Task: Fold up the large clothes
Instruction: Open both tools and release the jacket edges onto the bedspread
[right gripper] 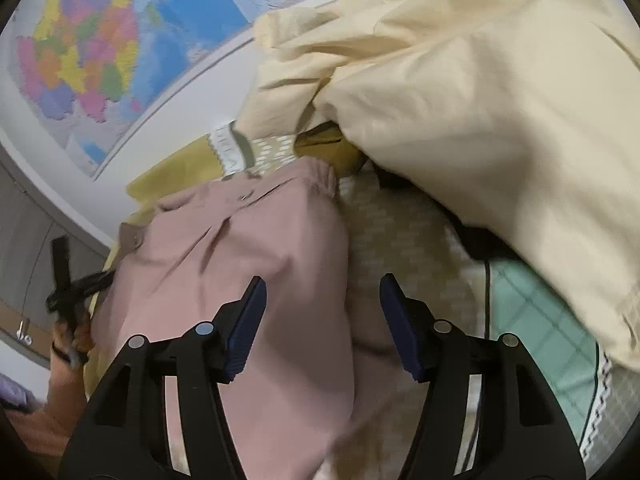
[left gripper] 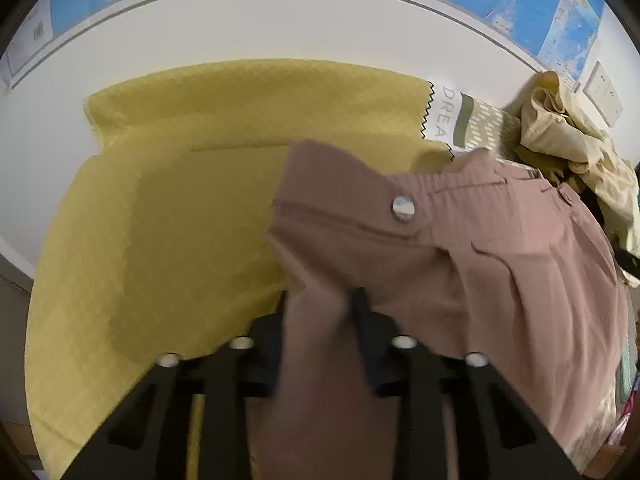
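Dusty pink trousers (left gripper: 500, 248) with a silver button (left gripper: 403, 208) at the waistband lie on a yellow quilted cover (left gripper: 180, 220). My left gripper (left gripper: 322, 308) is shut on a bunched fold of the pink cloth just below the waistband, and the fabric hangs down between its fingers. In the right wrist view the same trousers (right gripper: 248, 248) spread out beneath my right gripper (right gripper: 322, 312). That gripper stands open, its blue pads (right gripper: 246, 320) wide apart above the cloth's right edge and not pressing on it.
A heap of cream clothing (right gripper: 480, 100) rises to the right, over an olive garment (right gripper: 332, 144); it also shows in the left view as the cream heap (left gripper: 568, 148). A patterned cover with a mint panel (right gripper: 540, 320) lies under it. A wall map (right gripper: 88, 52) hangs behind. A person's hand (right gripper: 68, 360) is at far left.
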The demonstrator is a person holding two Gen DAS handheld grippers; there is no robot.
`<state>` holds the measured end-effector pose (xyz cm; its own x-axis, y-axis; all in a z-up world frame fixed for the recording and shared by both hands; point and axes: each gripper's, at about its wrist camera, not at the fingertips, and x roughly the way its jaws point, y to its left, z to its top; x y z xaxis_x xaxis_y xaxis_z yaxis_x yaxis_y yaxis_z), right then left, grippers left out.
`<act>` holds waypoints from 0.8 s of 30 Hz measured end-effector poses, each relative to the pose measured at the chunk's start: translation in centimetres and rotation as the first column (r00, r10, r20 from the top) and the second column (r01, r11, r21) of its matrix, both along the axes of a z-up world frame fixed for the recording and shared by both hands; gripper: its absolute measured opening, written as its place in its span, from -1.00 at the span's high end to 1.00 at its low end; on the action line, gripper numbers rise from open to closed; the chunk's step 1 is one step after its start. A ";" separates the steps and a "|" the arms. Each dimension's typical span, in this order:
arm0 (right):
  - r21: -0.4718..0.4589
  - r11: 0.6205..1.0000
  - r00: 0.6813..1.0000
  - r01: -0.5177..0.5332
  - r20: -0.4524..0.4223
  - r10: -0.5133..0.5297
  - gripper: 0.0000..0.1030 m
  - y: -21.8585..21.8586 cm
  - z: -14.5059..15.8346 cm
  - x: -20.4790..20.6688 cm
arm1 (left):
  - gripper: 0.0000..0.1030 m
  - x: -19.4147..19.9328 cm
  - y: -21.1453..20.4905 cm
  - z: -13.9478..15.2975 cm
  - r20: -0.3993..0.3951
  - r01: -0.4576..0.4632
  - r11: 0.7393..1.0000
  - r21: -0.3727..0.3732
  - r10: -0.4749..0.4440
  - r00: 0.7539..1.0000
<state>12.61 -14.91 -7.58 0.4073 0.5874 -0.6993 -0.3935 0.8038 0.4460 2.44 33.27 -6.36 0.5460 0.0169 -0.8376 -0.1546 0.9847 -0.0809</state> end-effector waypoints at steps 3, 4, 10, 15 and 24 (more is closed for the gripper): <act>-0.040 0.999 0.999 -0.033 0.001 0.033 0.09 0.5 -0.5 -1.2 | 0.66 0.9 -0.3 -0.1 0.005 -0.005 0.999 0.040 0.005 1.000; -0.070 0.997 0.999 -0.038 0.000 0.038 0.41 1.0 -0.9 -1.1 | 0.63 1.2 -0.4 -0.2 0.001 -0.007 0.998 0.060 0.007 1.000; -0.052 0.999 0.999 -0.007 -0.043 0.005 0.39 1.6 -2.1 -0.3 | -0.08 -1.7 0.0 1.8 0.064 -0.057 0.998 0.042 0.054 0.996; 0.066 0.997 0.998 0.025 -0.057 -0.022 -0.20 -1.3 -0.4 -2.2 | -0.41 -8.3 0.7 4.0 0.137 -0.090 0.996 0.006 0.088 0.987; 0.218 0.975 0.987 0.052 -0.161 -0.017 -0.45 -5.2 -1.3 -8.3 | -0.45 -15.5 -1.2 1.4 0.093 -0.020 0.982 -0.186 0.038 0.995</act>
